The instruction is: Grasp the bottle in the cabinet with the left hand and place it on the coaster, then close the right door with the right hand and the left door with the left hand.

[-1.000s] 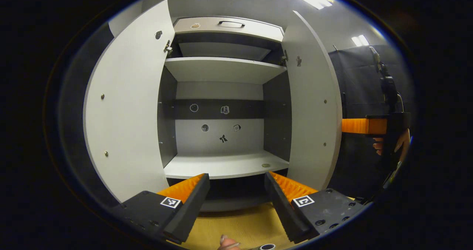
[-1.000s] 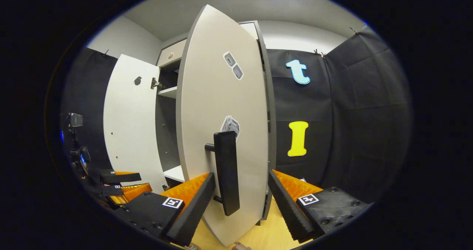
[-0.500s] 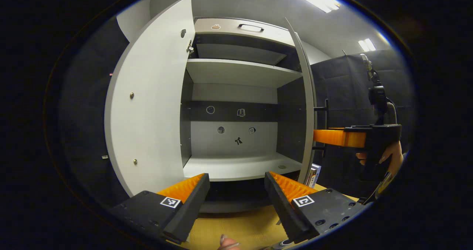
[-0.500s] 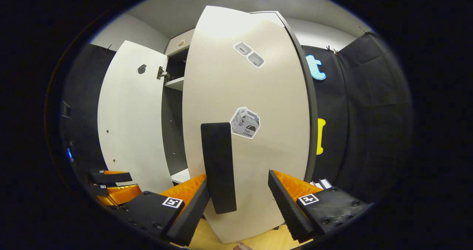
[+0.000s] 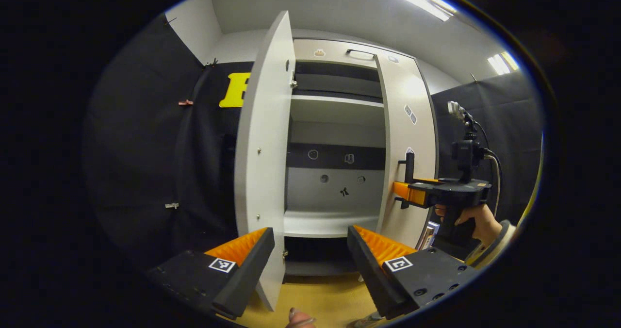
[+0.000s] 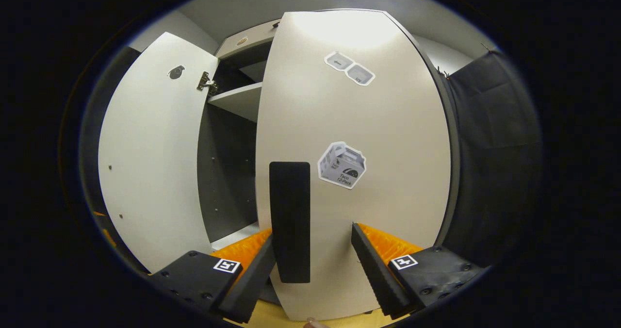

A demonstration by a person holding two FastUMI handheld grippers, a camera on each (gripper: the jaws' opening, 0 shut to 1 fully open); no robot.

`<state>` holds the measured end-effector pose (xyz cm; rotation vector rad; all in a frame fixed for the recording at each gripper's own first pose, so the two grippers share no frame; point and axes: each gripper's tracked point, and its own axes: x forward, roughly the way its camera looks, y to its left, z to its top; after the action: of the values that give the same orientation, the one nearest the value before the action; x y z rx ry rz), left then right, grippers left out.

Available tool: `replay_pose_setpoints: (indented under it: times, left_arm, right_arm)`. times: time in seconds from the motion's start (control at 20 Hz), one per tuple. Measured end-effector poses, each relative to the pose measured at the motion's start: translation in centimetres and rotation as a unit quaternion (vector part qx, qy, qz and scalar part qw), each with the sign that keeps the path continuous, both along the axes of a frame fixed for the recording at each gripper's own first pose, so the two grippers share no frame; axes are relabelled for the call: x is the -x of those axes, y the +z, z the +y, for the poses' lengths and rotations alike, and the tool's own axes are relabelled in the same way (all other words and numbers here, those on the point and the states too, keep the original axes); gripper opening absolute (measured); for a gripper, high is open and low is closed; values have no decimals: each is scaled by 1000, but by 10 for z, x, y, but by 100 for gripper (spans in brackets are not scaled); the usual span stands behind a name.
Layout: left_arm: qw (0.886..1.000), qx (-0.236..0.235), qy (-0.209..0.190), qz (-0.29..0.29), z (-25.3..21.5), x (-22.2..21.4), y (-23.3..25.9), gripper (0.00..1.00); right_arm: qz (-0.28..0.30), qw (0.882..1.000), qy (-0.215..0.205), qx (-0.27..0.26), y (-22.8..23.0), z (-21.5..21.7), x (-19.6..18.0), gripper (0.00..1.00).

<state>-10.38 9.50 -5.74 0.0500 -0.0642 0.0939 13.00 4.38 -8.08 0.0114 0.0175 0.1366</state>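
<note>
Right gripper [image 6: 313,250] faced the pale grey right cabinet door [image 6: 368,124] at close range. Its jaws stood wide apart, gripping nothing. The flat black bar handle [image 6: 289,221] on that door rose upright between the fingers, near the left one; contact could not be told. A box-shaped sticker [image 6: 342,165] sat on the door face just right of the handle, a pair of small stickers [image 6: 349,68] near the door's top edge.

In the left gripper view, the right gripper [image 5: 405,192] was seen from the side, held in a hand [image 5: 473,216], its fingertips at the handle [image 5: 409,168] of the right door [image 5: 407,139]. That door lay close to the cabinet front, nearly shut.

Left gripper [image 5: 310,250] had its jaws wide apart and empty, its left finger [image 5: 247,265] near the bottom corner of the white left cabinet door [image 5: 264,158]. That door stood wide open, seen nearly edge-on.

Between the two doors the grey cabinet interior [image 5: 335,172] showed a bare lower shelf [image 5: 330,221] and an upper shelf [image 5: 337,107]. Small stickers dotted the back panel. A drawer front with a dark handle [image 5: 359,52] ran along the cabinet's top edge.

The bottle and coaster could not be placed from these views. Light wooden surface [image 5: 320,299] lay below the cabinet.
</note>
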Motion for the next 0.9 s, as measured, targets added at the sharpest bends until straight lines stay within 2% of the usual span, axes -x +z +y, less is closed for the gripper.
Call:
replay_pose_setpoints:
  times: [0.1,0.25,0.45,0.65,0.9]
  left_arm:
    - [999,-2,33,-12,23,13,9,96]
    - [996,-12,83,-22,59,32,17,96]
    - [993,-19,114,-26,85,42,24,96]
    - [995,3,97,-38,106,23,30,96]
    - [997,8,46,-55,105,7,38,95]
  right_arm:
    - [-4,1000,-17,1,-1,2,-14,95]
    - [-9,999,-44,30,-4,4,-25,94]
    - [-13,996,-77,35,-6,3,-37,95]
    - [-15,994,-100,42,-8,3,-45,97]
    - [-20,991,-121,48,-10,3,-52,96]
